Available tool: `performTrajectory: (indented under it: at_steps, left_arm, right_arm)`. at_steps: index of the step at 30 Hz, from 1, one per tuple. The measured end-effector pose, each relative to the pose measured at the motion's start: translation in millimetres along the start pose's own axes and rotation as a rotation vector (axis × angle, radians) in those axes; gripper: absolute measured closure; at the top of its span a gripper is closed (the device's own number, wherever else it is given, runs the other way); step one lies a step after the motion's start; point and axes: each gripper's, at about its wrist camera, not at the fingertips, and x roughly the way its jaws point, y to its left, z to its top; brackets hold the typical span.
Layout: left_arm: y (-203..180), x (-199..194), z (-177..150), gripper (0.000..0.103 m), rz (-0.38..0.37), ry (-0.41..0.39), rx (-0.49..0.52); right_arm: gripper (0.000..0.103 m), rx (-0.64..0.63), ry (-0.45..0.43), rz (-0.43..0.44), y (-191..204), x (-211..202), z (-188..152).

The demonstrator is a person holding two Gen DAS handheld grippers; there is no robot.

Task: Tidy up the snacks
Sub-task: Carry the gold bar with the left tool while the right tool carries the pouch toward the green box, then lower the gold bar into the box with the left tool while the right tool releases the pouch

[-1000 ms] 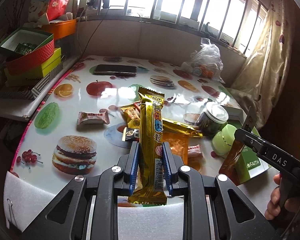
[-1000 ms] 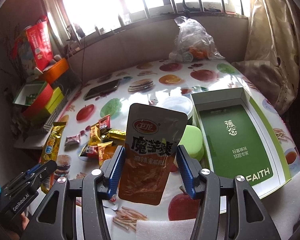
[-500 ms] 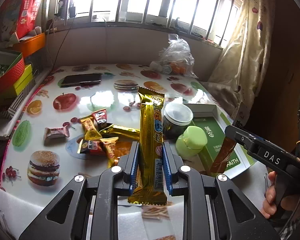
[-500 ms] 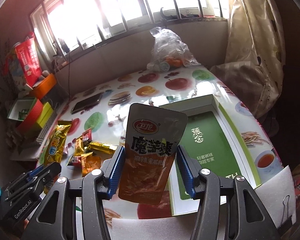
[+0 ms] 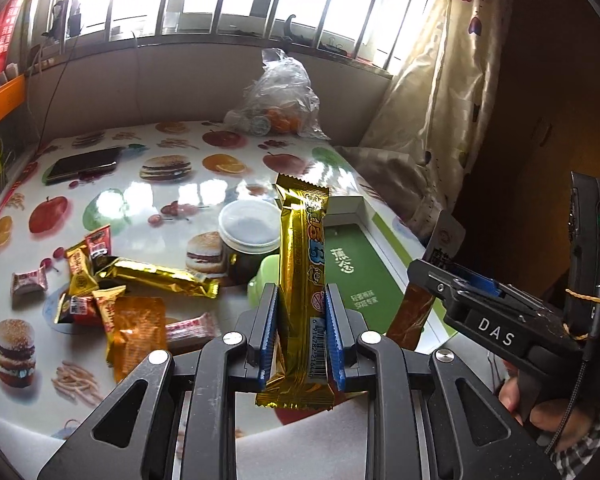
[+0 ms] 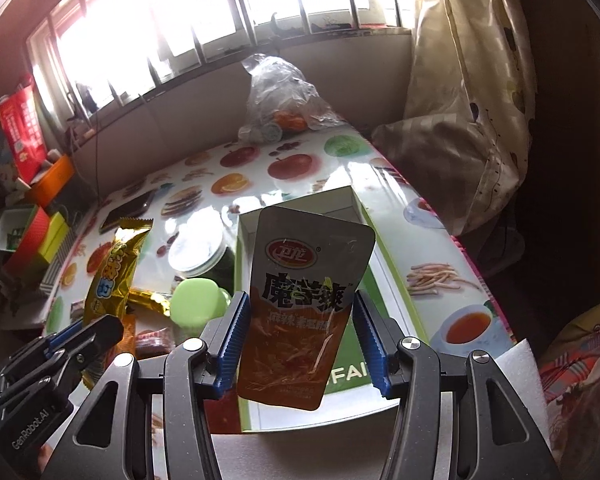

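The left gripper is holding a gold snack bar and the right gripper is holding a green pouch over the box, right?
Not quite. The pouch in the right gripper is grey and orange, not green, as the right wrist view shows. The left gripper does hold the gold snack bar, and the box lies below.

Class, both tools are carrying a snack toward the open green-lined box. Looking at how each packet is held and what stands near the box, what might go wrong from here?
1. The long gold-wrapped bar is pinched low in the left tool; its tall free end might swing or slip.
2. The orange-and-grey pouch in the right tool hides part of the green-lined box, so placement may miss.
3. The white-lidded jar and the green lidded tub beside the box could get knocked.
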Motion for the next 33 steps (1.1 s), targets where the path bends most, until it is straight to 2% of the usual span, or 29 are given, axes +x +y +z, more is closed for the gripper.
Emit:
performTrajectory:
  at_steps: [10, 19, 33]
  left_arm:
    - [-27.9, 33.4, 3.1, 0.079, -0.052, 0.061, 0.014]
    - [-38.2, 58.6, -0.2, 0.079, -0.059, 0.115, 0.029]
    - [-49.4, 82.0, -9.8, 0.079, -0.042, 0.181, 0.066]
  right_arm:
    - [0.051, 0.014, 0.039, -0.023, -26.5, 26.4, 1.6]
    - [0.051, -0.053, 0.101, -0.021, -26.3, 56.1, 1.5]
    - [0.05, -0.108, 0.141, -0.036, -35.6, 75.6, -3.2]
